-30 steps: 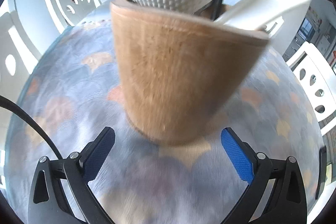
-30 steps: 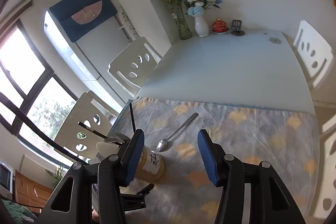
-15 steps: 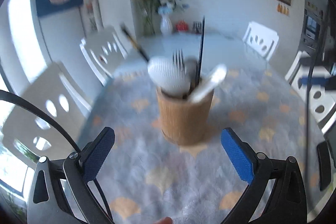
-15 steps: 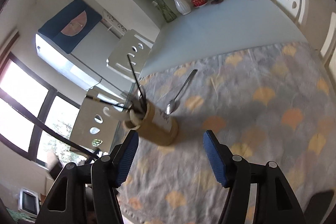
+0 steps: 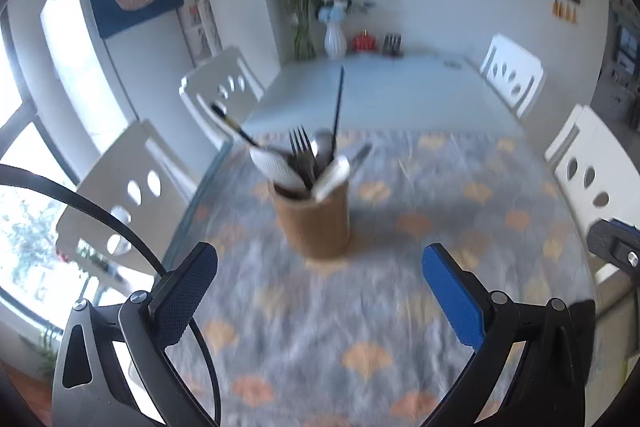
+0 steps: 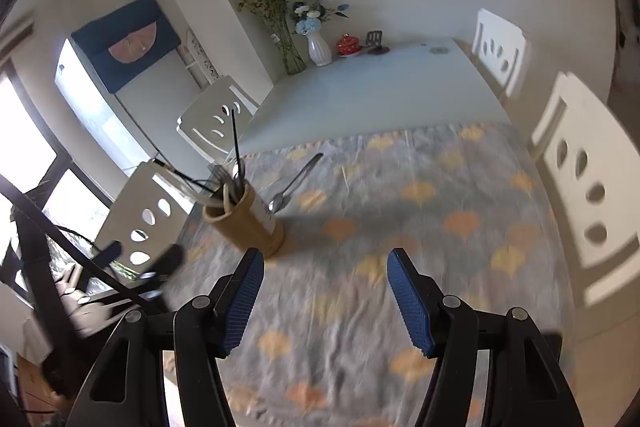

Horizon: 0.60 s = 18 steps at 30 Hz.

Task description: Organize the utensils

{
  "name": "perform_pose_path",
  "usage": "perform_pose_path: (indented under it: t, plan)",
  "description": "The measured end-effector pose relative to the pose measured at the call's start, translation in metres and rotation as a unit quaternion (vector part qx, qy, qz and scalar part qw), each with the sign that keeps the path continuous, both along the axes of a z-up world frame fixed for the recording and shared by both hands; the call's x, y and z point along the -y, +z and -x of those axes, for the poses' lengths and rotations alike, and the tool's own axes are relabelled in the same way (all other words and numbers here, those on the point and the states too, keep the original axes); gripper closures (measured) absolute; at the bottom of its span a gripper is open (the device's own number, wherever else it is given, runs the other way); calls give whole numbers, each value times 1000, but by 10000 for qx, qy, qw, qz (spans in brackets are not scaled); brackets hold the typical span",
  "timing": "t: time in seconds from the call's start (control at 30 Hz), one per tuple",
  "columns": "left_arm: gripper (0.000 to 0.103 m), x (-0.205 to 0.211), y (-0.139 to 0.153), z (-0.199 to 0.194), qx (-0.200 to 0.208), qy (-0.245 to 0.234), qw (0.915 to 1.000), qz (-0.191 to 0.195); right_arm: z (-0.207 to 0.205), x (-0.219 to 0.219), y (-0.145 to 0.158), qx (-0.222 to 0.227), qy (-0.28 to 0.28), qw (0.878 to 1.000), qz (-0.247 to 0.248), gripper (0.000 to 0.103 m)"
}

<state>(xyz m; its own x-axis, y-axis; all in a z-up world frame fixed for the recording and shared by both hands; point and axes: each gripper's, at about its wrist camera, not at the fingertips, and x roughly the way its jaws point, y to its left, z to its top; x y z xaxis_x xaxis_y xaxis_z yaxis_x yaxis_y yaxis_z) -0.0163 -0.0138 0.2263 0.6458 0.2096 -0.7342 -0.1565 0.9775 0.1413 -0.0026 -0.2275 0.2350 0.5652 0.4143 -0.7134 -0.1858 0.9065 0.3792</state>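
Counter (image 6: 400,87) under a grey cloth with orange fan shapes (image 6: 420,227), one spoon left out

Tan cylindrical wooden holder (image 5: 314,217) stands upright on the cloth so handles drop in and heads stay up; it holds a metal fork (image 5: 300,147), white ridged scoop, black chopsticks. Left claw (image 5: 318,291) hangs released and empty before it. Right claw (image 6: 324,291), jaws spread, grasps nothing. Slim metal spoon (image 6: 294,183) lies flat just beside the holder, likely next to go in

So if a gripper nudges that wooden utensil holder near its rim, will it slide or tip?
Probably tip. The utensil holder is tall and narrow, and the fork and chopstick stick well above its rim. The wrinkled tablecloth may resist sliding too.
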Motion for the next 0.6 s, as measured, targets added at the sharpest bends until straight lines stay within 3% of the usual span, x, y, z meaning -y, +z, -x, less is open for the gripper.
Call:
perform_pose_path:
  t: [0.1, 0.3, 0.6]
  plan:
    - [0, 11, -2, 10, -172, 35, 9998, 47, 19, 5, 1, -39, -63, 10000, 7, 41]
    - [0, 36, 6, 32, -296, -19, 9988, -377, 47, 0, 9, 213, -149, 9984, 511, 41]
    - [0, 41, 23, 51, -240, -26, 9994, -267, 65, 3, 22, 357, -336, 9961, 729, 35]
